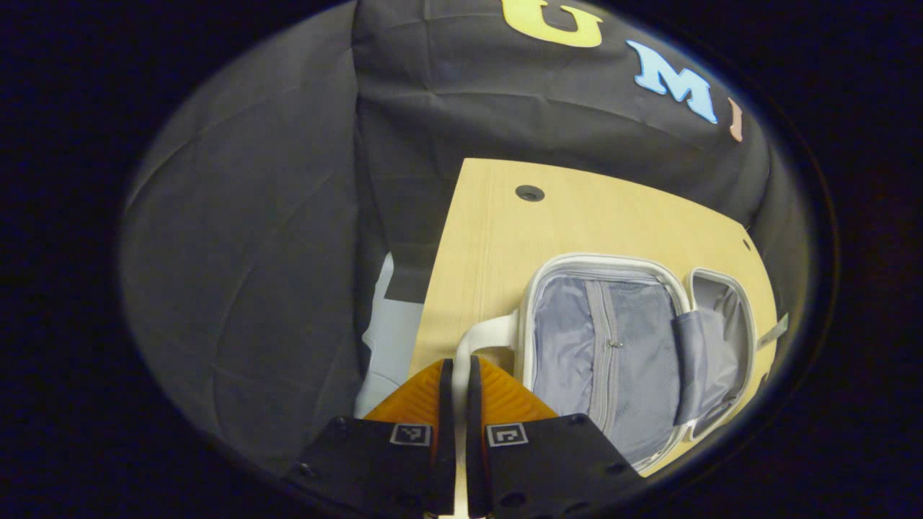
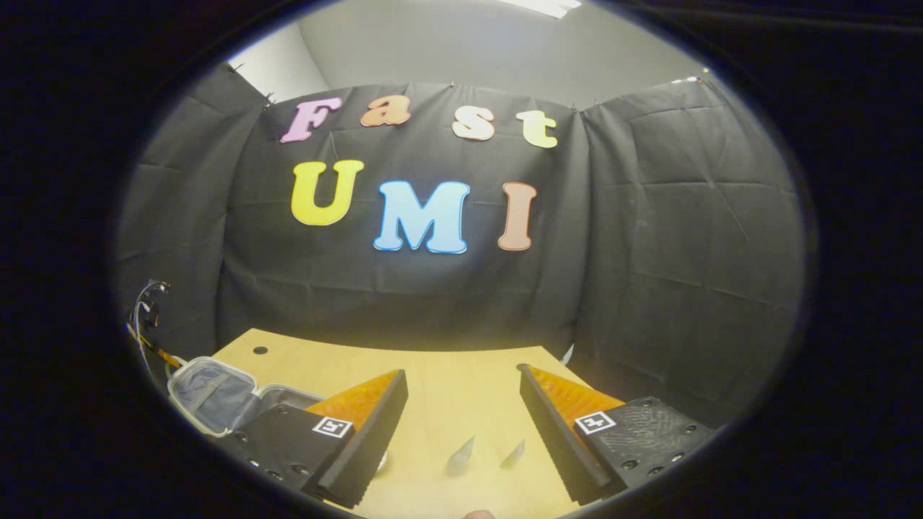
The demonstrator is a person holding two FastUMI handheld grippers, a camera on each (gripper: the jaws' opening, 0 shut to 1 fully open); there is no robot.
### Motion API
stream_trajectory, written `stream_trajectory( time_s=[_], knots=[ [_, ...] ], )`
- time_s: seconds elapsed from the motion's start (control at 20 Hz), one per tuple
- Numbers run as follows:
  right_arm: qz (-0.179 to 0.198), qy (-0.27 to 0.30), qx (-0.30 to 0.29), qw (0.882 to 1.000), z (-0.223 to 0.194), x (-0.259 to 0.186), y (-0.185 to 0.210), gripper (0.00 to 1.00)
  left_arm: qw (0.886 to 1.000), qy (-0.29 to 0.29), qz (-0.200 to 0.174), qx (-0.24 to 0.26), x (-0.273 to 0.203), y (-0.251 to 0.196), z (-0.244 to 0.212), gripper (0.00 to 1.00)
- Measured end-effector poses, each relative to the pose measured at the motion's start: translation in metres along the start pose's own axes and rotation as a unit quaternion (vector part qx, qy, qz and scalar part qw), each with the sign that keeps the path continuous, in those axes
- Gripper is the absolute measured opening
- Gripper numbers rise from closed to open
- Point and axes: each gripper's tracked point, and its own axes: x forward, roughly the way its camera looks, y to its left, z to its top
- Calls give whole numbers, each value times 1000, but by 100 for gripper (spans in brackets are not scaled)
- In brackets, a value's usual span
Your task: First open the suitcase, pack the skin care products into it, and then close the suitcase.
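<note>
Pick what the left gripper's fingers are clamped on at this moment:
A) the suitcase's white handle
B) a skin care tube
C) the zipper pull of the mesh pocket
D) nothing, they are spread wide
A: in the left gripper view the left gripper has its orange fingers pressed from both sides on the white handle of the open suitcase, whose grey lining lies exposed on the wooden table.
</note>
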Motion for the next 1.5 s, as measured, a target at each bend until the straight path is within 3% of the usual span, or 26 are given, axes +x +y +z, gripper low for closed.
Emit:
stream_trajectory(
  time_s=[0.2,0.35,0.5,0.7,0.95,1.15,1.35,1.5],
  knots=[
    [2,3,0,1000,-5,-5,6,95,1000,-4,-1,-6,14,6,-5,16],
    [3,5,0,1000,-8,-10,8,95,999,-11,34,2,15,29,-10,28],
    [2,2,0,1000,-6,-12,6,95,999,-33,23,-9,8,21,-4,30],
    [6,-4,8,1000,-2,-12,2,95,995,-92,42,-14,-14,21,21,98],
    [11,-13,7,1000,0,-5,-11,94,981,-181,65,2,-67,-8,56,98],
    [20,-12,10,1000,-6,4,-29,95,965,-257,41,6,-125,-58,63,97],
    [32,-11,15,999,-13,13,-47,97,953,-302,12,-19,-149,-108,71,97],
    [50,-7,31,998,-20,18,-54,96,944,-329,-2,-10,-165,-160,73,94]
  ],
)
